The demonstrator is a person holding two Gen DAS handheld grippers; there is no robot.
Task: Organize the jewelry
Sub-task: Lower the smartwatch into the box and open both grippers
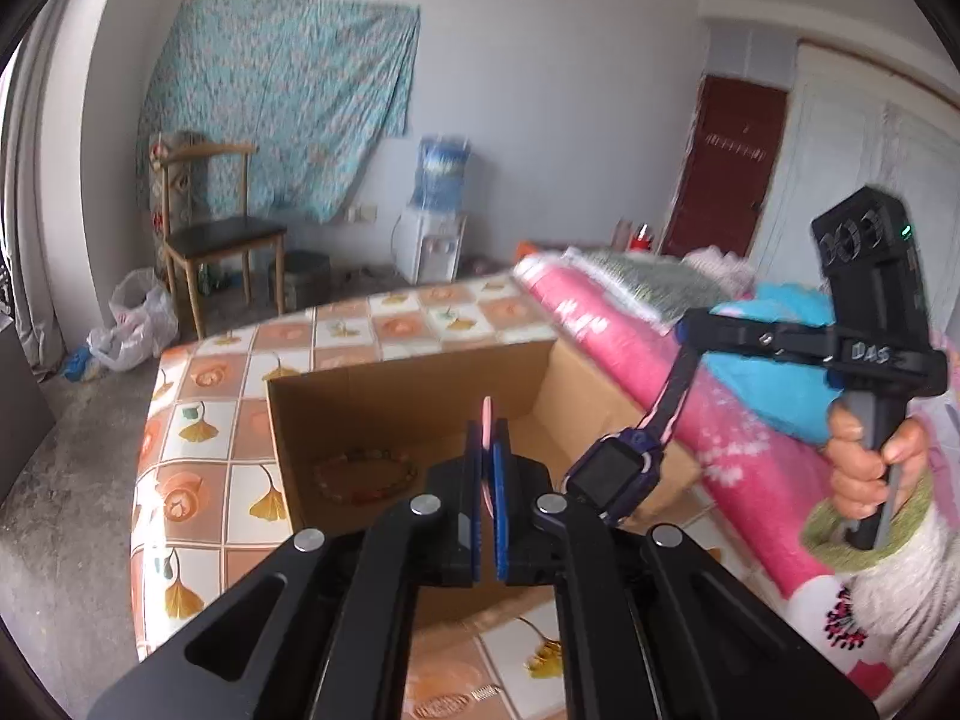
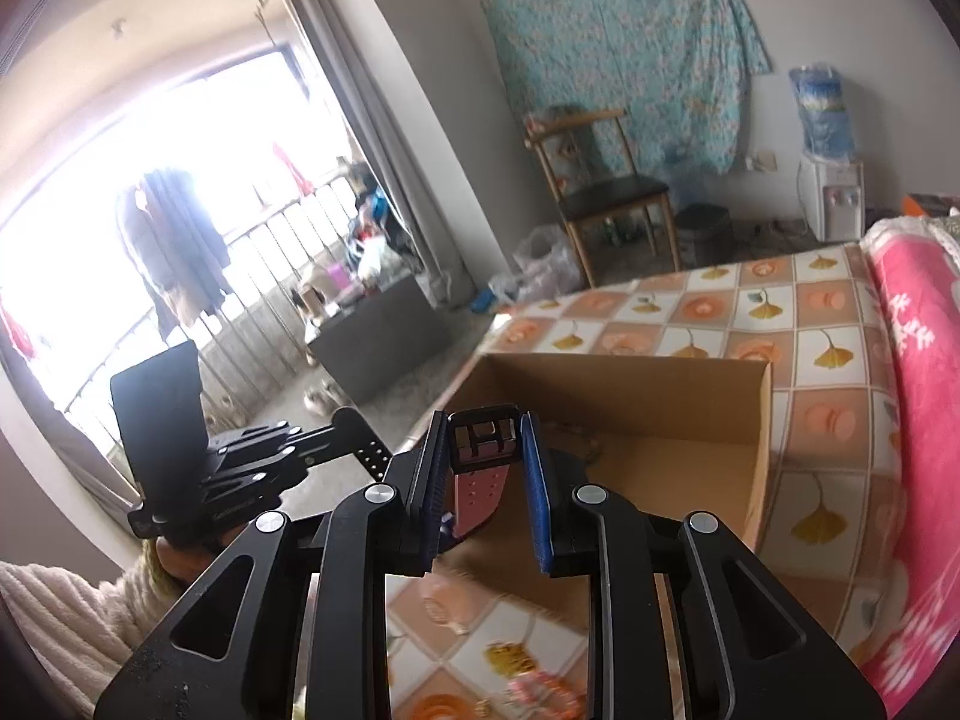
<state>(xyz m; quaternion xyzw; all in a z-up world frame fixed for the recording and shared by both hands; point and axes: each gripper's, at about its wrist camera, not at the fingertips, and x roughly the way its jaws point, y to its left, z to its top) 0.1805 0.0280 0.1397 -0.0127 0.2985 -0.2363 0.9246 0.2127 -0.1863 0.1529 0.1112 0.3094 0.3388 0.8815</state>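
Observation:
A purple smartwatch [image 1: 606, 471] with a pink-lined strap hangs over the open cardboard box [image 1: 384, 402]. My left gripper [image 1: 489, 450] is shut on one thin pink strap end, seen edge-on. My right gripper [image 2: 486, 450] is shut on the other strap end, the black buckle [image 2: 483, 438] standing between its pads. In the left wrist view the right gripper [image 1: 690, 324] holds the strap from the upper right. A beaded bracelet [image 1: 366, 474] lies on the box floor. The box also shows in the right wrist view [image 2: 630, 390].
The box sits on a tablecloth with orange floral squares [image 1: 204, 420]. A pink blanket [image 1: 630, 360] lies along the right side. A wooden chair [image 1: 222, 228], a water dispenser [image 1: 432, 222] and plastic bags stand on the floor behind.

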